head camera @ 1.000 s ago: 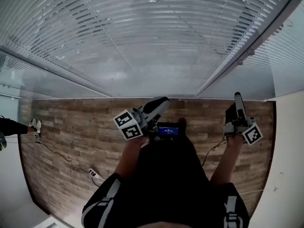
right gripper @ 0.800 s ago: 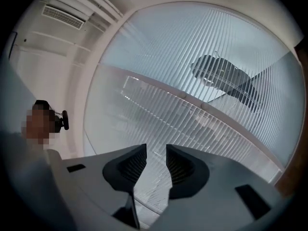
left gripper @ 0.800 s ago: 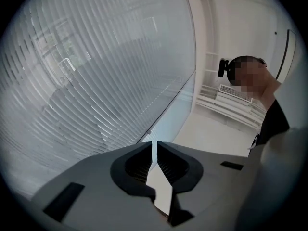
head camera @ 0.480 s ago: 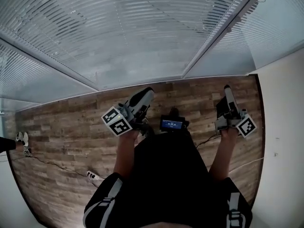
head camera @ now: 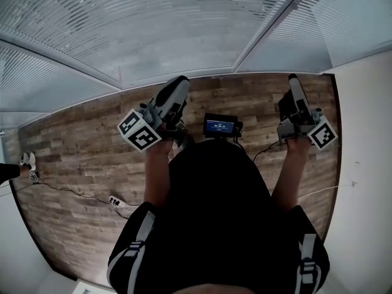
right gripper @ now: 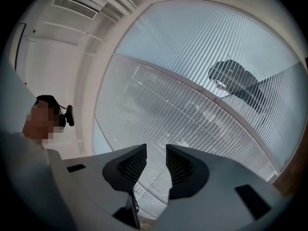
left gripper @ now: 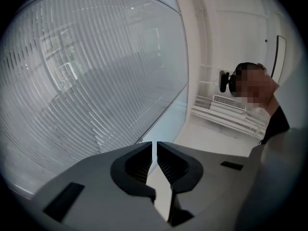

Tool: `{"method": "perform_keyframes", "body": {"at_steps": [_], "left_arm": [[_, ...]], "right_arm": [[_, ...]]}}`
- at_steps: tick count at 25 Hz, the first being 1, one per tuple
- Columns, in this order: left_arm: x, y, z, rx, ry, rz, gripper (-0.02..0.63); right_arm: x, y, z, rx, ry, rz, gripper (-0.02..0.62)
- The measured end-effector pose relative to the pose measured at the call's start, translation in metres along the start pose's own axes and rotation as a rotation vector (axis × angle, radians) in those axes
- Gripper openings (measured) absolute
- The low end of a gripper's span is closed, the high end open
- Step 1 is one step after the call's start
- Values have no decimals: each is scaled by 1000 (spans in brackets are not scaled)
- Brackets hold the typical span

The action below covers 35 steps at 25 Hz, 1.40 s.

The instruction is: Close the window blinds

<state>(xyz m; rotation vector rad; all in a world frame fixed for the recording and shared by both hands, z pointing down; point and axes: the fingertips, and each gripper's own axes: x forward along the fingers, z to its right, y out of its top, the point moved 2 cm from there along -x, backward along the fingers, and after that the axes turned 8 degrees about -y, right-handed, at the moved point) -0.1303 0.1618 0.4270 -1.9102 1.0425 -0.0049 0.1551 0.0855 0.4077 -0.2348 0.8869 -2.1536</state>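
White slatted window blinds (head camera: 153,23) fill the top of the head view and hang down to the floor line. Their slats show again in the left gripper view (left gripper: 86,81) and the right gripper view (right gripper: 202,90). My left gripper (head camera: 179,81) points at the blinds from a short way off; its jaws (left gripper: 155,146) stand together with only a hairline slit and nothing in it. My right gripper (head camera: 293,78) is held near the window's right side, apart from the blinds. A clear gap shows between its pads (right gripper: 156,148), with nothing in it.
A pale window post (head camera: 269,29) divides the blinds on the right. Wood floor (head camera: 79,146) lies below, with a power strip (head camera: 115,201) and cable. A white wall (head camera: 367,164) bounds the right. A small screen device (head camera: 220,126) sits at my waist. A shoe (head camera: 26,161) shows far left.
Both grippers have moved up in the head view toward the base of the blinds, the left one also leftward. The floor line has risen in the picture. Neither gripper's jaws look different.
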Motion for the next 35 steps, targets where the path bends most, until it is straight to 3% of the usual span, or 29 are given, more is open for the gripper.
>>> {"method": "perform_keyframes", "body": {"at_steps": [4,8,16,35], "left_arm": [[17,-16,6,5,1,-36,37],[26,-4,11,-3,6,-62,37],[53,-34,13,-33,-5,-127,37],[40,-36,2,-88,10,-93,37]], "right_arm": [[-7,-4,17,15,8,-22,130],[0,-2,3,12,14,-26,129],[-16,-9,29,35,-1,-48,72],[-9,-41,24,56,-15,-149,67]]}}
